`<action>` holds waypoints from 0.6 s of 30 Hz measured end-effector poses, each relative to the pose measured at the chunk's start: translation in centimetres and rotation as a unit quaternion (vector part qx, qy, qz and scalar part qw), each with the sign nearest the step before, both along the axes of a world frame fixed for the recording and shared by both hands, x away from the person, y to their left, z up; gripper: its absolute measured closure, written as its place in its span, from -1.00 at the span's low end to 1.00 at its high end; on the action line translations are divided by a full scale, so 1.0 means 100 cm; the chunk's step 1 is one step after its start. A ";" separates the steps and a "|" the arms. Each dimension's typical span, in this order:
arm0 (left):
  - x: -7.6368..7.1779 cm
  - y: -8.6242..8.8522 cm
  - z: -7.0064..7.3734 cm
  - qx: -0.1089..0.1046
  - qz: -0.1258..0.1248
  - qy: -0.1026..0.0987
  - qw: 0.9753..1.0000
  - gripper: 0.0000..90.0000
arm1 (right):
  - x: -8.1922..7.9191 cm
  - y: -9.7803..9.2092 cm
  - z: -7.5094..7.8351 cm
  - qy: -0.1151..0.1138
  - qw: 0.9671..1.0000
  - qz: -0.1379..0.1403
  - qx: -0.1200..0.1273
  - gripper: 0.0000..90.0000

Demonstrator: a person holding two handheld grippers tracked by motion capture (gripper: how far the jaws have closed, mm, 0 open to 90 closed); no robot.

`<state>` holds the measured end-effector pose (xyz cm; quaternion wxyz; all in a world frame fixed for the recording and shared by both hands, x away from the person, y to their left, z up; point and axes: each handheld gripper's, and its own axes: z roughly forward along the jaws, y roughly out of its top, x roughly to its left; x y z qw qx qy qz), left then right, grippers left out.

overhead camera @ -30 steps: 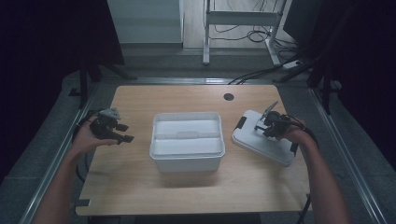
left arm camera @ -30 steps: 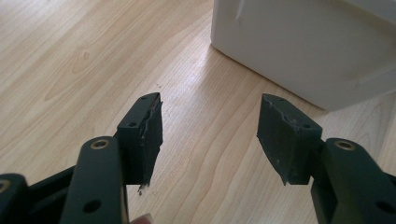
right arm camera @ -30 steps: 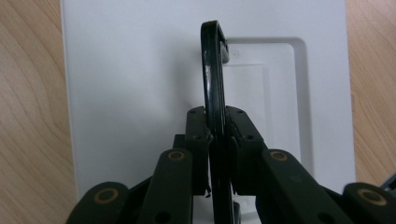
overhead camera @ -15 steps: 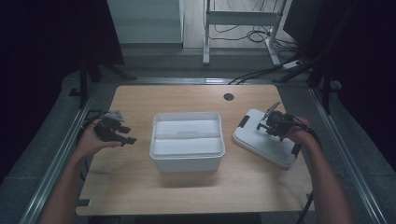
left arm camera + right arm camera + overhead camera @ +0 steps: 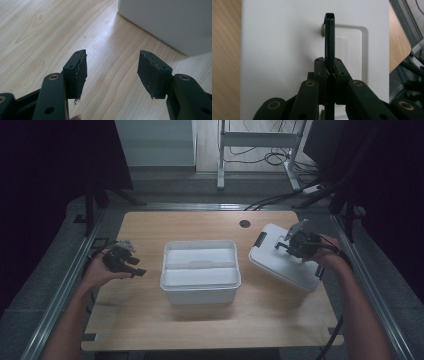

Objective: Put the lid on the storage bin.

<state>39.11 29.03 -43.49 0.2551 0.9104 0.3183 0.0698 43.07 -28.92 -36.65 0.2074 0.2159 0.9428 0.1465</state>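
Observation:
A white lidless box (image 5: 200, 270) stands in the middle of the wooden table (image 5: 150, 225). Its white lid (image 5: 285, 262) is at the right, tilted, one edge raised. My right gripper (image 5: 287, 242) is shut on the lid's black handle (image 5: 329, 37), which stands upright between the jaws over the lid (image 5: 282, 50). My left gripper (image 5: 136, 269) hovers left of the box, open with nothing between its pads (image 5: 78, 72). A corner of the box (image 5: 170, 22) shows beyond it.
A round cable hole (image 5: 244, 223) sits in the table near its far edge. A black latch (image 5: 260, 239) shows at the lid's left end. Cables lie on the floor behind the table.
My left gripper has shifted a little toward the person and the box. The right gripper and lid have barely moved.

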 end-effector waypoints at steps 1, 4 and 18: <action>0.000 0.000 -0.001 0.000 0.000 0.001 1.000 -0.10 | -0.001 0.002 0.004 -0.003 1.000 0.003 0.004 0.87; -0.001 0.000 -0.003 -0.004 0.007 0.003 1.000 -0.10 | -0.005 0.008 0.019 -0.014 1.000 0.017 0.016 0.87; -0.001 -0.012 -0.014 -0.018 -0.002 0.009 1.000 -0.10 | -0.018 0.052 0.066 -0.051 0.995 0.080 0.024 0.87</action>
